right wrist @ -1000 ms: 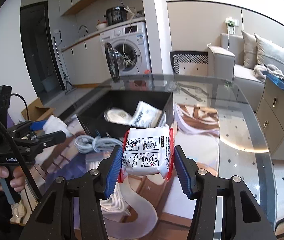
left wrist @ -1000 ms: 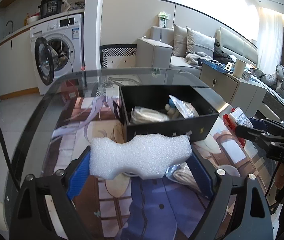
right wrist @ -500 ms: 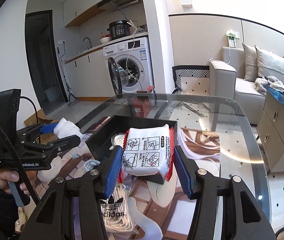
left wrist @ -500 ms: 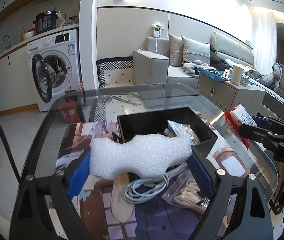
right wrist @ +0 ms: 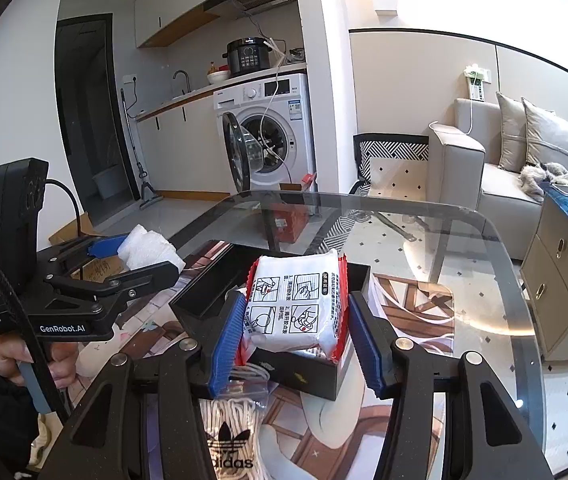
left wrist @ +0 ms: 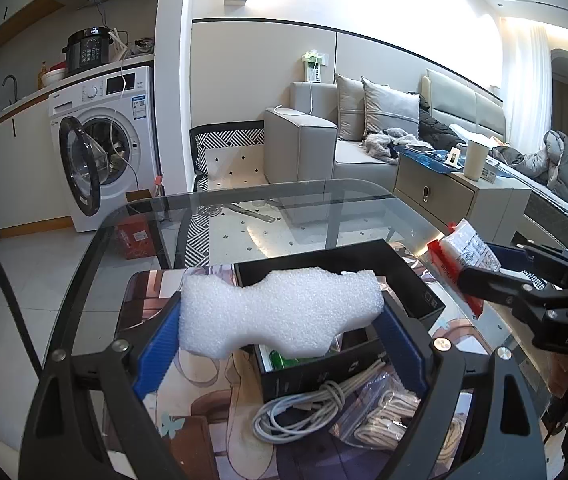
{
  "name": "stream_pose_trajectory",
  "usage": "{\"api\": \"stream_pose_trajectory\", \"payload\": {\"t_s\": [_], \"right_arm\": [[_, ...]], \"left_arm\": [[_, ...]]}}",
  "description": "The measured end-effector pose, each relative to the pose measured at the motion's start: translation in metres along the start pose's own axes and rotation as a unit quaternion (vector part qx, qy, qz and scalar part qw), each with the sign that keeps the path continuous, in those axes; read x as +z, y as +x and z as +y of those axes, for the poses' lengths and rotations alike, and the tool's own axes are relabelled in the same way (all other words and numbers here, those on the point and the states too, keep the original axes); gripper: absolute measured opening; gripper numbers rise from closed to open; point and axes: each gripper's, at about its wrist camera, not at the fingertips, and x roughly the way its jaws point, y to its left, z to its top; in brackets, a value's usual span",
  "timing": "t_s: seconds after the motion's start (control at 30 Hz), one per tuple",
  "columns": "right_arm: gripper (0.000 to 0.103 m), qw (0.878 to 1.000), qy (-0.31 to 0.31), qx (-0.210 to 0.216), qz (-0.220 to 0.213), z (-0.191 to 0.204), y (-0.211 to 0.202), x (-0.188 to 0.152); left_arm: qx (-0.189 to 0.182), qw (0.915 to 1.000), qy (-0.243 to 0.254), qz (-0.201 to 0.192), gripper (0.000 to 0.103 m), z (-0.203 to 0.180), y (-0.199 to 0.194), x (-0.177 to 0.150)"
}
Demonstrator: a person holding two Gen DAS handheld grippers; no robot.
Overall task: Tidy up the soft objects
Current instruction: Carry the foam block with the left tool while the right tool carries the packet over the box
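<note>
Centrally, left gripper (left wrist: 280,316) spread wide yet clamped end to end on white foam block (left wrist: 280,312), blue pads pressed against both ends; block carried level in the air, above black box (left wrist: 423,292). Likewise right gripper (right wrist: 293,330) narrowed to a moderate gap and closed on white wipes packet (right wrist: 295,306) with red edges and printed instruction panels, held clear of the surface over the same box. Box open-topped, standing on glass table (right wrist: 495,280) over a printed mat (left wrist: 204,396). Just in front of the box: coiled white cable (left wrist: 303,408), touching its near wall, and beside it a clear zip bag of cream cord (left wrist: 383,420), marked with an Adidas logo in the right wrist view. Green item partly visible inside the box under the foam; identity cannot be told. Background: washing machine (left wrist: 104,148) with door ajar, grey sofa (left wrist: 347,148) with cushions.
</note>
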Motion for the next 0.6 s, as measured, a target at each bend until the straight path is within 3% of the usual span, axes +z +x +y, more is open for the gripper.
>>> {"api": "stream_pose_trajectory", "payload": {"t_s": [0.6], "right_arm": [[0.053, 1.000, -0.004, 0.004, 0.028, -0.007, 0.040, 0.006]], "left_arm": [[-0.004, 0.9997, 0.011, 0.019, 0.090, -0.006, 0.035, 0.005]]}}
